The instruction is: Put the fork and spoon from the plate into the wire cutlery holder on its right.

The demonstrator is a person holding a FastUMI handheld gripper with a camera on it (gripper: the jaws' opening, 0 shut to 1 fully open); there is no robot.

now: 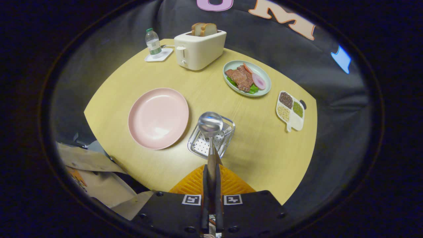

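Your fingers (211, 172) are closed on the wooden handle of the shiny metal spoon (210, 125), bowl up, above the wire cutlery holder (228, 132) beside the empty pink plate (158, 118). You seem to be mid-delivery: lower it into the holder, then release.

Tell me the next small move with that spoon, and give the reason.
Probably lower it straight down and then open. The gripper is shut on the spoon, whose bowl hangs over the wire cutlery holder right of the pink plate, which is already bare.
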